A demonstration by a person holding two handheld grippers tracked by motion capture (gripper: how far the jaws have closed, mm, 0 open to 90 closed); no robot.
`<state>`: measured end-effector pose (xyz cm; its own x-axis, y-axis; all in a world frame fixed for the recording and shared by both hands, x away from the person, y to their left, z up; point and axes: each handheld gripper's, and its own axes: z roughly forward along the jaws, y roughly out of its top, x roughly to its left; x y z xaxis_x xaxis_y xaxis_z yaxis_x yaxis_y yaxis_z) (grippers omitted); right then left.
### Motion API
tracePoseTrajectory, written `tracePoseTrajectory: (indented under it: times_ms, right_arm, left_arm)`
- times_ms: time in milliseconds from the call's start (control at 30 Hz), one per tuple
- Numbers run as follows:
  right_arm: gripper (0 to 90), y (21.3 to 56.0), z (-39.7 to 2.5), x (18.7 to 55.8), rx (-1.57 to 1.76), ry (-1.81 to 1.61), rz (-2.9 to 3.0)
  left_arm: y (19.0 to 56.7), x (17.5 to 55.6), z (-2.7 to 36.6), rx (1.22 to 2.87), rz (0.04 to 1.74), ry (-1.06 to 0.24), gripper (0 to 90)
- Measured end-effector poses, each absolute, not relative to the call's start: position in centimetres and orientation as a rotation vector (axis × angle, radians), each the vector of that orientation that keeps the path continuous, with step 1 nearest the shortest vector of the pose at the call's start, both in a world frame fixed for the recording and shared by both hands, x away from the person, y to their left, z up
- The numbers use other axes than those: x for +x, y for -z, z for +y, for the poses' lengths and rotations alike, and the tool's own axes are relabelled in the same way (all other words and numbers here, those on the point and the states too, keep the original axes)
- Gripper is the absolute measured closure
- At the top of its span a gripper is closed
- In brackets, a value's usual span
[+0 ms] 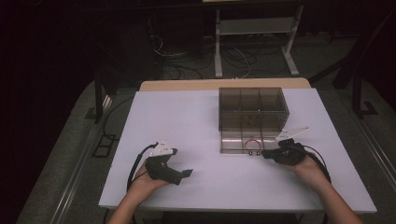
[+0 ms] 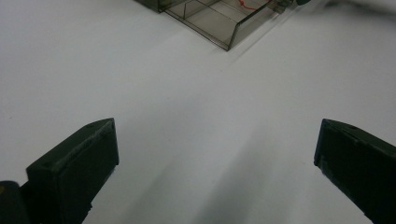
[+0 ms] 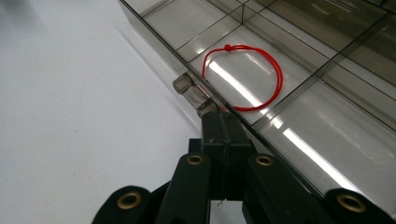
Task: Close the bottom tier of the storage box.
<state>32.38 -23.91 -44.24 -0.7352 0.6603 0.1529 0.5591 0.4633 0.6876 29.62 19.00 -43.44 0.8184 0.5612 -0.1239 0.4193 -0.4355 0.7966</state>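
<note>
A smoky clear compartment box (image 1: pixel 252 106) stands on the white table (image 1: pixel 196 121), with its low front tray (image 1: pixel 232 141) reaching toward me. A red string loop (image 1: pixel 252 143) lies in the middle front compartment (image 3: pixel 243 77). My right gripper (image 1: pixel 267 154) is shut, its tips (image 3: pixel 219 122) pressed against the tray's front wall beside two small clear tabs (image 3: pixel 191 91). I see nothing between its jaws. My left gripper (image 1: pixel 186 174) rests open over bare table at the front left (image 2: pixel 215 154), well apart from the box corner (image 2: pixel 210 23).
The table's front edge (image 1: pixel 233 207) runs just under both forearms. Beyond the table's far edge are a white frame's legs (image 1: pixel 254 42) and loose cables (image 1: pixel 187 60) on the floor. Bare table surface lies between the two grippers.
</note>
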Motion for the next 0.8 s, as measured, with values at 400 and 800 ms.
tracePoseTrajectory:
  times_ms: [400,800]
  right_arm:
    - [89.7,44.59,-23.43,32.68,1.07,-1.116,2.571]
    - [89.7,44.63,-23.31,33.03,1.069,-1.114,2.557]
  left_arm:
    - [43.46,29.6,18.87,2.09,0.72,-0.196,0.0]
    - [43.48,29.64,18.89,2.094,0.719,-0.196,0.0]
